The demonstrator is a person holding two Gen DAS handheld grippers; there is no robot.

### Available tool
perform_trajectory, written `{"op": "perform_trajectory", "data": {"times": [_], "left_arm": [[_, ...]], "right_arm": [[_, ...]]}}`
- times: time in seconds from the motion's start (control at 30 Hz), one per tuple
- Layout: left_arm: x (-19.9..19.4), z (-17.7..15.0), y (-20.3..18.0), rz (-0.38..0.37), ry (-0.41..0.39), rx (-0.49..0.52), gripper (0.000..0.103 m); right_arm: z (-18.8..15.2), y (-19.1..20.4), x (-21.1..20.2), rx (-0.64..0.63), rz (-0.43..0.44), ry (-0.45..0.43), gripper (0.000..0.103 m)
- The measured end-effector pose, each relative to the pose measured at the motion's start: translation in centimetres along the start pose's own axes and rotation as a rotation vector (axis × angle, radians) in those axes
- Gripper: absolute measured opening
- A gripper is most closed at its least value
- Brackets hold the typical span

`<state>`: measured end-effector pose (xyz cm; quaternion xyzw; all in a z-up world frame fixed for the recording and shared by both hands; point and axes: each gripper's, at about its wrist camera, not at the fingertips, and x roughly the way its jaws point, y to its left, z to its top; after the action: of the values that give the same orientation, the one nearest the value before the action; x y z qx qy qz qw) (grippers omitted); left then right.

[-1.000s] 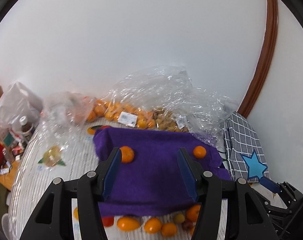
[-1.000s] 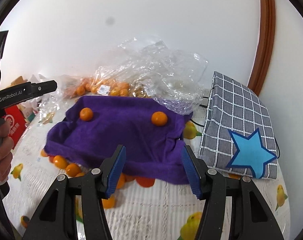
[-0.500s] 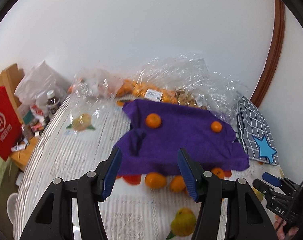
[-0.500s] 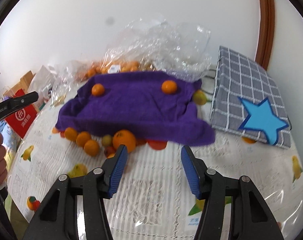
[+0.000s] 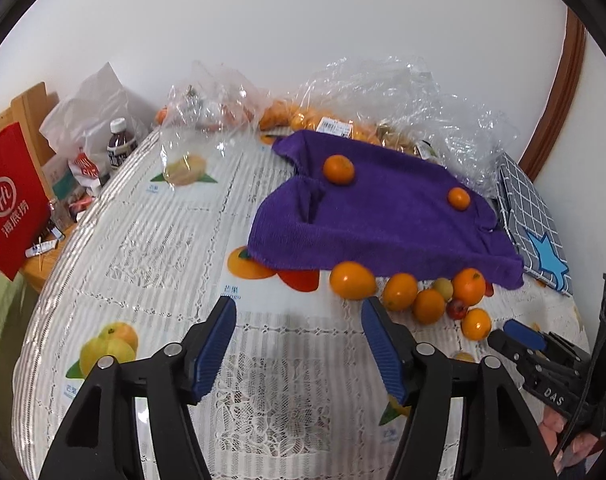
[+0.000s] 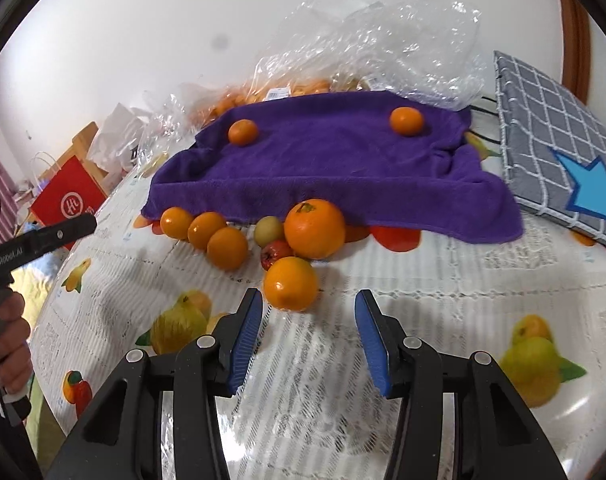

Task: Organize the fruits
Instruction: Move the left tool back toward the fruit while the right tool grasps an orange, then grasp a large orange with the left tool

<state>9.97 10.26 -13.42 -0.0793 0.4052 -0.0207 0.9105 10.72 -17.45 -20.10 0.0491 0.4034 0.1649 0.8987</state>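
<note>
A purple towel (image 5: 383,216) (image 6: 335,168) is draped over something on the table, with two small oranges (image 5: 338,169) (image 6: 406,121) on top. Several oranges, a small red fruit (image 6: 276,253) and a pale green fruit (image 6: 268,230) lie along its near edge. The nearest orange (image 6: 290,283) sits just ahead of my right gripper (image 6: 307,334), slightly left of centre. My right gripper is open and empty. My left gripper (image 5: 299,344) is open and empty, above the tablecloth short of an orange (image 5: 352,280).
A grey checked cushion with a blue star (image 6: 559,152) (image 5: 535,224) lies right of the towel. Clear plastic bags of oranges (image 5: 343,120) sit behind it. A red paper bag (image 5: 11,200) and a bottle (image 5: 121,144) stand off the table's left edge.
Both grippers have pulled back from the towel and dropped lower toward the table. The fruit along the towel's near edge now shows fully. Both stay open.
</note>
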Motion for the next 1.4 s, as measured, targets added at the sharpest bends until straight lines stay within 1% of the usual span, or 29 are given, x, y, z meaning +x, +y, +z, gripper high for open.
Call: {"op": "perform_trajectory", "data": {"times": [0.17, 0.27, 0.3, 0.33, 0.37, 0.4, 0.53, 0.63, 0.7, 0.77, 0.8, 0.87, 0.93, 1.07, 1.17, 1.27, 1.33, 1.4], "left_arm": [[1.2, -0.1, 0.1, -0.01, 0.017, -0.001, 0.066], [2.3, -0.1, -0.1, -0.039, 0.035, -0.021, 0.066], [2.6, -0.2, -0.2, -0.051, 0.041, -0.027, 0.066], [2.9, -0.2, -0.4, -0.062, 0.041, -0.03, 0.066], [3.2, -0.2, -0.6, -0.072, 0.037, -0.033, 0.066], [3.5, -0.2, -0.8, -0.086, 0.03, -0.036, 0.066], [4.9, 0.4, -1.9, -0.114, 0.015, -0.034, 0.065], [5.9, 0.8, -2.4, -0.117, 0.004, -0.038, 0.065], [6.6, 1.1, -2.6, -0.136, 0.0, -0.05, 0.064], [7.3, 1.2, -2.7, -0.152, 0.003, -0.065, 0.061], [7.7, 1.3, -2.8, -0.158, 0.011, -0.072, 0.058], [8.5, 1.3, -3.0, -0.162, 0.026, -0.073, 0.05], [9.1, 1.1, -3.3, -0.162, 0.033, -0.065, 0.038], [8.6, 1.0, -2.8, -0.178, 0.014, -0.071, 0.038], [7.9, 0.8, -2.0, -0.167, -0.016, -0.078, 0.038], [8.3, 0.5, -1.2, -0.169, 0.014, -0.092, 0.038], [8.4, 0.5, -0.9, -0.185, 0.018, -0.113, 0.038], [8.6, 0.5, -0.9, -0.185, 0.024, -0.116, 0.039]], "right_arm": [[0.4, -0.1, 2.1, 0.007, 0.023, 0.029, 0.049], [0.5, 0.0, 3.1, 0.002, 0.052, 0.041, 0.047], [0.5, 0.3, 3.2, -0.008, 0.048, 0.036, 0.045], [0.6, 0.5, 3.3, -0.023, 0.048, 0.034, 0.038], [0.6, 0.7, 3.3, -0.033, 0.059, 0.034, 0.035], [0.6, 0.8, 3.3, -0.038, 0.063, 0.032, 0.035], [0.1, 0.3, 2.3, -0.054, 0.036, 0.005, 0.035], [-0.6, -1.1, 0.9, -0.067, -0.03, -0.034, 0.035], [-0.7, -2.3, 0.2, -0.047, -0.043, -0.05, 0.035], [-0.8, -3.8, -0.4, 0.003, -0.016, -0.067, 0.035], [-0.9, -4.2, -0.5, 0.023, -0.002, -0.074, 0.035], [-0.8, -4.6, -0.5, 0.043, 0.023, -0.084, 0.035], [-0.8, -4.7, -0.5, 0.047, 0.035, -0.091, 0.035], [-0.8, -4.7, -0.3, 0.049, 0.03, -0.08, 0.035], [-0.7, -4.7, -0.2, 0.052, 0.032, -0.078, 0.035], [-0.7, -4.7, -0.1, 0.051, 0.032, -0.073, 0.035], [-0.7, -4.7, 0.1, 0.05, 0.03, -0.063, 0.035], [-0.7, -4.7, 0.3, 0.051, 0.019, -0.049, 0.035]]}}
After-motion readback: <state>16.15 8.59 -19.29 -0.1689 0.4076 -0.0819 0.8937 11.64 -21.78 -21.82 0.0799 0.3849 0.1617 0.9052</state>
